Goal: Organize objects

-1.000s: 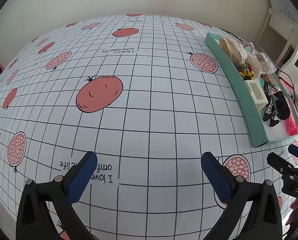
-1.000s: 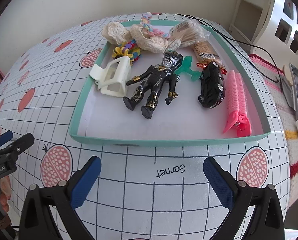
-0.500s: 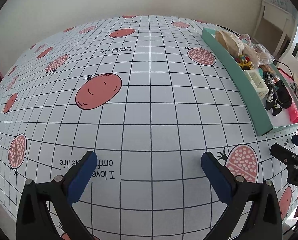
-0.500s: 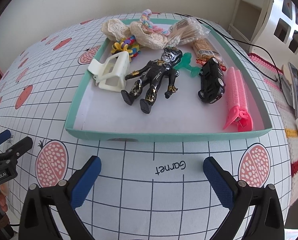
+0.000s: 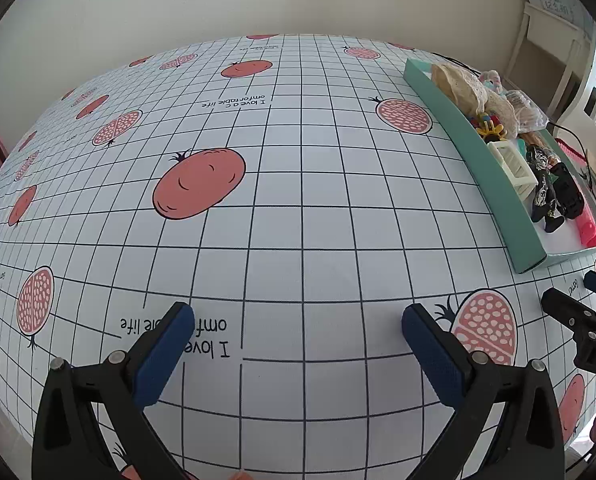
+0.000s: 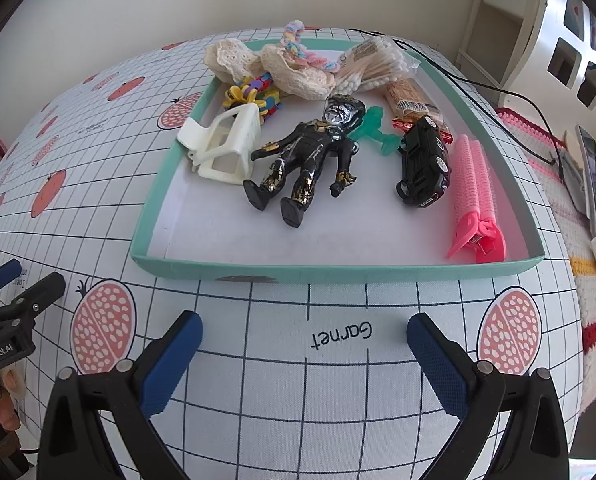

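A teal tray [image 6: 338, 273] lies on the gridded tablecloth [image 6: 306, 364] just ahead of my right gripper [image 6: 304, 340], which is open and holds nothing. Inside lie a black and gold figure [image 6: 310, 156], a black toy car [image 6: 424, 164], a pink hair clip [image 6: 476, 200], a cream plastic holder [image 6: 225, 144], a green toy [image 6: 374, 128], lace cloth [image 6: 293, 70] and bagged cotton swabs [image 6: 374, 68]. My left gripper [image 5: 298, 334] is open over bare cloth, with the tray [image 5: 494, 184] far to its right.
A black cable [image 6: 494, 84] runs off the tray's far right corner. A phone [image 6: 594, 176] and knitted mat [image 6: 554, 184] lie beyond the table's right edge. White shelving [image 6: 578, 32] stands at the back right. A wall runs behind the table.
Both grippers have drifted slightly; the tray sits a little farther up in the right wrist view. Both stay open and nothing in the tray has shifted.
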A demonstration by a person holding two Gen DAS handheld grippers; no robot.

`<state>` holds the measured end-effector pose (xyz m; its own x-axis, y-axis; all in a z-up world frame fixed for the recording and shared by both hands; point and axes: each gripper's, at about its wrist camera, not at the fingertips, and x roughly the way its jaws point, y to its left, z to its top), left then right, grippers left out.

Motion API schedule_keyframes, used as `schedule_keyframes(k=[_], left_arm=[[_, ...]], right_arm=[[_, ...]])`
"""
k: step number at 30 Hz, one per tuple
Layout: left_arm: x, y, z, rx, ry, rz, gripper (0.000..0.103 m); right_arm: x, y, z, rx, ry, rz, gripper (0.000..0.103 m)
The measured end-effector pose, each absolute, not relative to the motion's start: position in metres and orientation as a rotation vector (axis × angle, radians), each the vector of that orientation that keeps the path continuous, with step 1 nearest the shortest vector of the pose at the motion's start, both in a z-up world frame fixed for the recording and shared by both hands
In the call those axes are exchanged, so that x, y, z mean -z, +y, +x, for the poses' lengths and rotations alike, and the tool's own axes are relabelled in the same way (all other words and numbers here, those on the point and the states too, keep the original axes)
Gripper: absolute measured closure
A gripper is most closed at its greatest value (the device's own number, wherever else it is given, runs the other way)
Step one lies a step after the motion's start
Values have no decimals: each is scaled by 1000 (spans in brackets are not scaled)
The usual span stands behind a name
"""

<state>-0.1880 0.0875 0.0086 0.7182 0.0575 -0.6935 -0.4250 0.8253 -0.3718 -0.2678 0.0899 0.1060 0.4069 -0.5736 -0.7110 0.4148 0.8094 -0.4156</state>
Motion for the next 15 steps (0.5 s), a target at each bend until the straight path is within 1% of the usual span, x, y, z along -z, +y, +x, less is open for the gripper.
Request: schedule_keyframes(k=[15], left_arm=[[-8, 87, -190, -286, 718, -547, 0]], right_arm=[[-106, 91, -268, 624, 957, -190, 0]])
